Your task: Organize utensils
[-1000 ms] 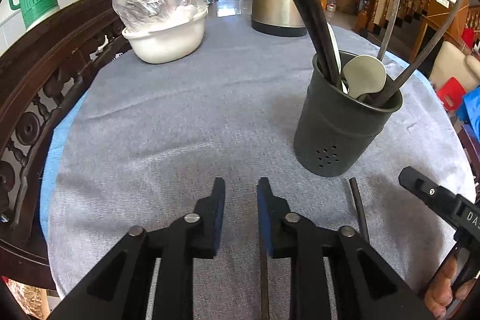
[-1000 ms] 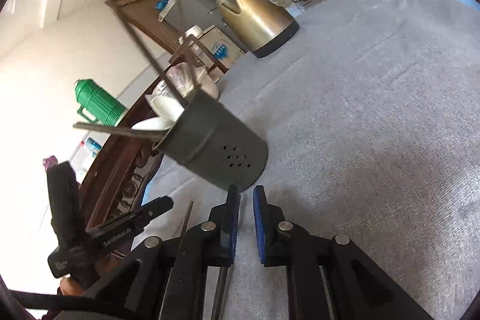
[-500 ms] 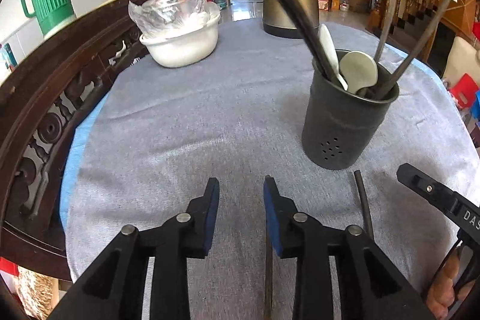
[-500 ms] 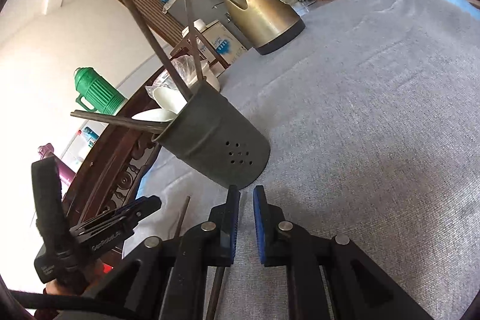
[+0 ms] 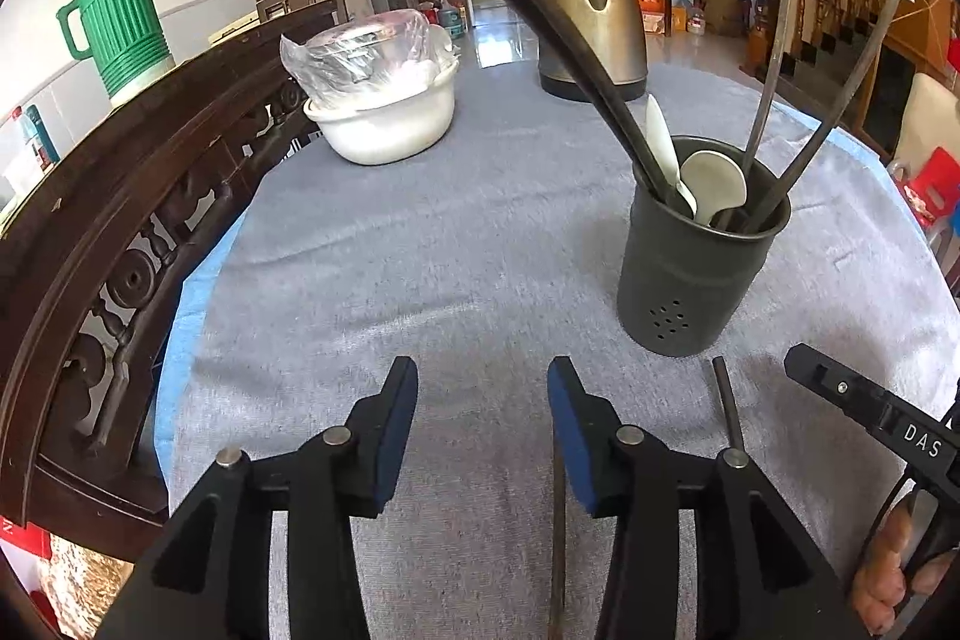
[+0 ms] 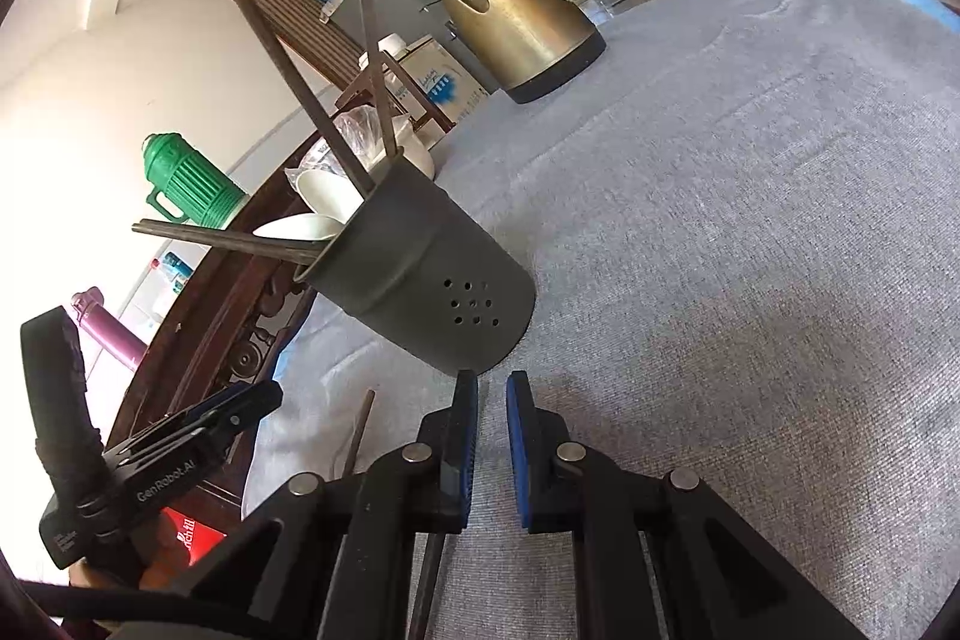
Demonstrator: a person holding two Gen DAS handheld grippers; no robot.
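A dark grey utensil holder stands on the grey tablecloth and holds white spoons and several dark chopsticks. It also shows in the right wrist view. Two dark chopsticks lie on the cloth: one just before the holder, one under my left gripper. My left gripper is open and empty above the cloth. My right gripper is nearly shut with a narrow gap, empty, just before the holder's base; a chopstick lies under it.
A white bowl with a plastic-wrapped dish and a brass kettle stand at the far side of the table. A carved wooden chair back runs along the left edge. A green thermos stands behind it.
My left gripper has opened wide and drawn back and up from the table. The right gripper stays near the holder's base with the same narrow gap.
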